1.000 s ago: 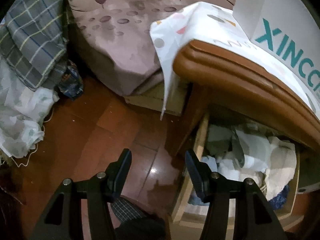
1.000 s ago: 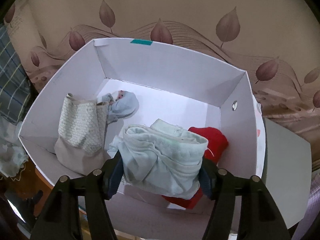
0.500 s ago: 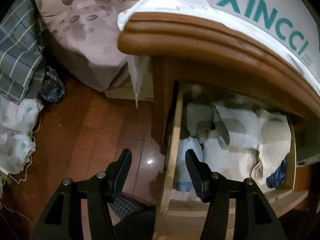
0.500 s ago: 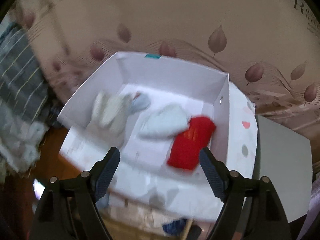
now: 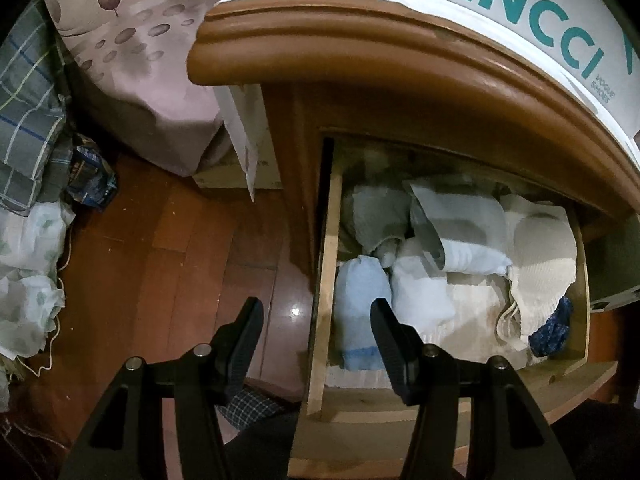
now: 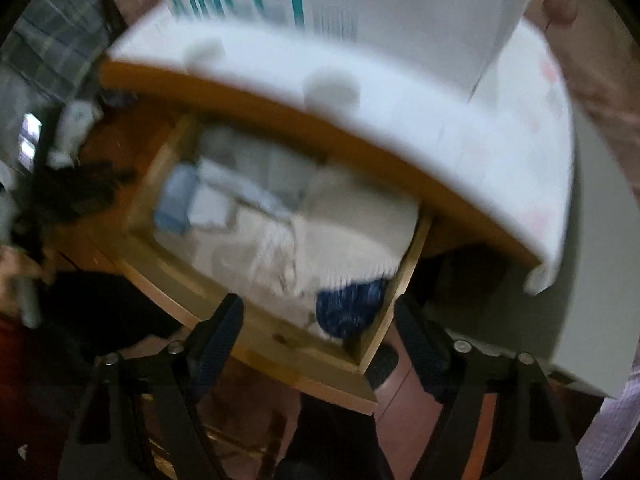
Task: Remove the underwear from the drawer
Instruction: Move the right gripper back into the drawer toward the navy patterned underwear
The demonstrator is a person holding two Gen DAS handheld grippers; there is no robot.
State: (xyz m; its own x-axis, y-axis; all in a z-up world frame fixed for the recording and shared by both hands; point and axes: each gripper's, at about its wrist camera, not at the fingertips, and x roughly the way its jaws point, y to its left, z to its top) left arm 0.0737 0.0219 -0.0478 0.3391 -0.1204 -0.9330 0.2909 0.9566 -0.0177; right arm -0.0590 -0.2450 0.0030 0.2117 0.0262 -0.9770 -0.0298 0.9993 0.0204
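Note:
The wooden drawer [image 5: 326,280] of the brown nightstand [image 5: 400,60] stands pulled out and full of folded underwear. It holds a light blue piece [image 5: 360,292], white ones, a cream ribbed one [image 5: 540,248] and a dark blue one [image 5: 550,328]. My left gripper [image 5: 316,312] hangs open and empty above the drawer's left wall. The right wrist view is blurred. In it my right gripper [image 6: 318,308] is over the drawer's front right corner [image 6: 360,356], near the dark blue piece [image 6: 348,308]. Its jaws are closing with nothing between them.
A white shoe box [image 5: 520,20] with teal letters sits on the cloth-covered nightstand top. A bed with a leaf-print sheet [image 5: 140,60] stands to the left. Plaid fabric [image 5: 28,92], white cloth [image 5: 28,264] and a blue packet [image 5: 90,176] lie on the wooden floor [image 5: 160,260].
My right gripper let go of the pale green underwear in the white box and swung down over the drawer. My left gripper shifted right, toward the drawer's left wall.

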